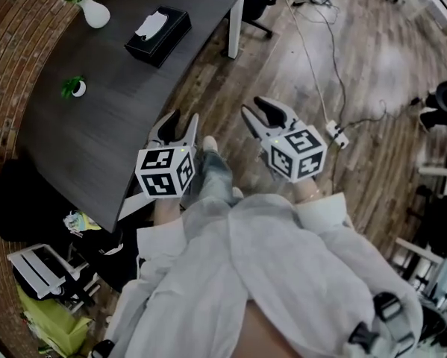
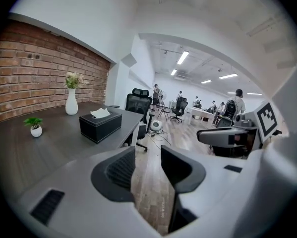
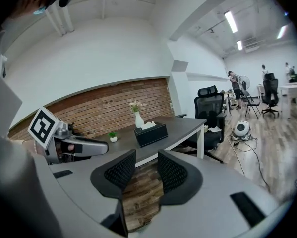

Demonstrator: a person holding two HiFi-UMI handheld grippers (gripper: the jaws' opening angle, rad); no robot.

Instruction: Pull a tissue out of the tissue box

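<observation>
1. Dark desk (image 1: 96,118), tissue box (image 1: 158,36) at its far end, tissue (image 1: 151,24) poking up.
2. Left gripper (image 1: 180,125) and right gripper (image 1: 257,110) both gape empty, well short.
3. Risk: a one-handed tug lifts the whole box.

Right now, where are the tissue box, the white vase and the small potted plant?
tissue box (image 1: 172,27), head view, black lid.
white vase (image 1: 96,13), head view, round body.
small potted plant (image 1: 72,86), head view, green leaves.
</observation>
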